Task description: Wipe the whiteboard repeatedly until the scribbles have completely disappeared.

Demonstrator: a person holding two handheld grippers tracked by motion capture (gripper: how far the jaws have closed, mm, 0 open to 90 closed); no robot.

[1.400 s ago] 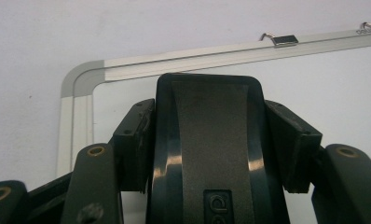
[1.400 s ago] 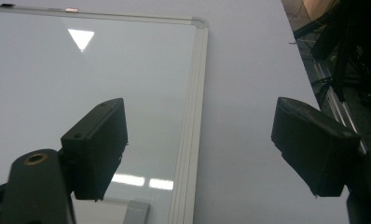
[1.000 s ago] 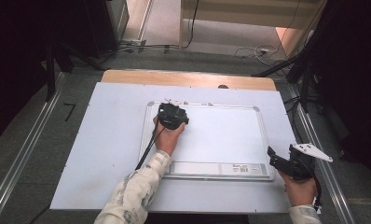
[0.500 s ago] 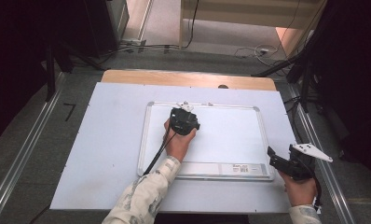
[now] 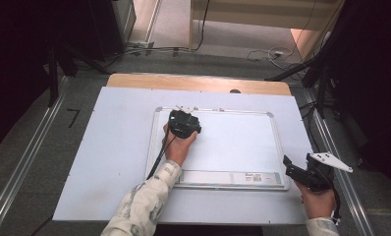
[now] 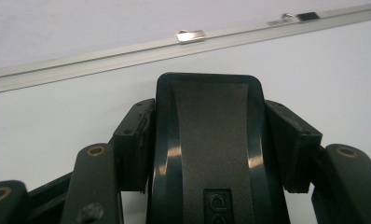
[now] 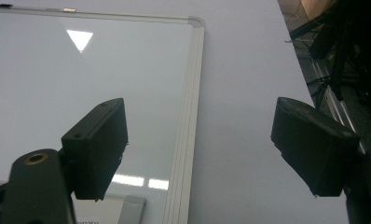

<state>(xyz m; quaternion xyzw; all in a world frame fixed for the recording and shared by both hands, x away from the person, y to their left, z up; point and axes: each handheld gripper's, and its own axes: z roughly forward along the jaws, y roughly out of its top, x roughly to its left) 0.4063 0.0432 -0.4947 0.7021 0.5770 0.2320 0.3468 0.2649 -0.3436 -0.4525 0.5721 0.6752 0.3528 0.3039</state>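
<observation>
Eraser (image 6: 207, 154) clamped in left tool (image 6: 216, 144)

Black gripper (image 5: 184, 115), pale patterned sleeve (image 5: 144, 204)

The high view is soft and grainy. The table (image 5: 110, 162) and whiteboard (image 5: 233, 142) are evenly lit, seemingly from above, while the room's sides fall into near black; warm light pools on the floor at the top. In the right gripper view a bright triangular glare sits on the whiteboard (image 7: 81, 84), with smaller reflections lower down, and the near jaws are blurred. In the left gripper view the eraser (image 6: 207, 154) carries glossy highlights, its close edges out of focus.
</observation>
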